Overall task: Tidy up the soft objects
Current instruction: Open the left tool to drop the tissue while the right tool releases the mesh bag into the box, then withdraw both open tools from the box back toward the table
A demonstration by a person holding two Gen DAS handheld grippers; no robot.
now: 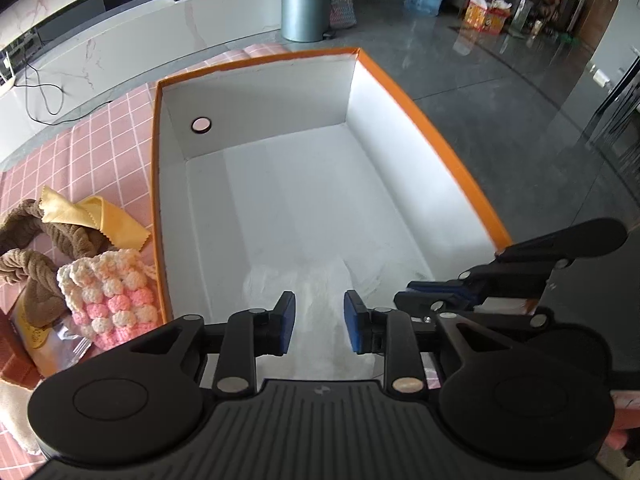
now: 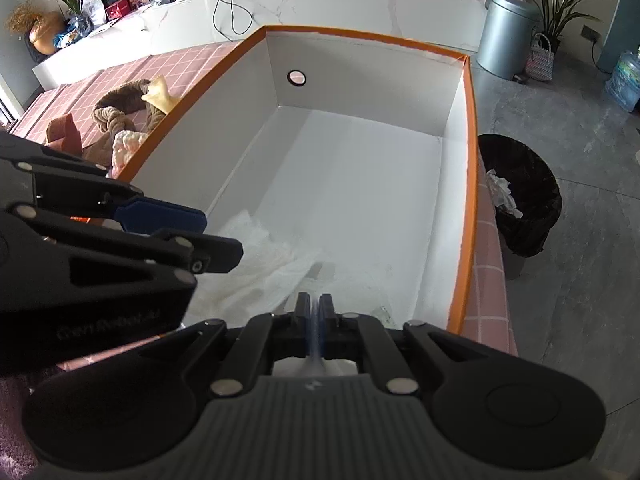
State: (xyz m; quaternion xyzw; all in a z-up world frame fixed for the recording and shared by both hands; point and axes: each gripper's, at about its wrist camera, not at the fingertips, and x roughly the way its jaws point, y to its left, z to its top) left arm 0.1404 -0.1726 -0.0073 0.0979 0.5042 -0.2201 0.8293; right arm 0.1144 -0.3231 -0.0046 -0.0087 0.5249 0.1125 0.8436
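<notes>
A large white box with an orange rim point(image 1: 440, 140) point(image 2: 473, 168) stands on the pink checked cloth. A thin white cloth point(image 1: 304, 280) point(image 2: 272, 264) lies crumpled at the box's near end. My left gripper point(image 1: 319, 322) hangs over it, open, with the blue pads apart and the cloth below the gap. My right gripper point(image 2: 316, 304) is shut on a fold of the white cloth, close beside the left one. Outside the box to the left lie a pink-and-white crochet pouch point(image 1: 116, 296) point(image 2: 128, 140), a brown twisted rope-like cloth point(image 1: 40, 272) point(image 2: 120, 104) and a yellow cloth point(image 1: 108, 220) point(image 2: 160, 94).
The pink tablecloth point(image 1: 100, 148) ends just past the box on the right, with grey floor beyond. A black waste bin point(image 2: 520, 196) stands beside that edge and a silver can point(image 1: 306, 0) behind the box. A round hole point(image 1: 201, 124) pierces the box's far wall.
</notes>
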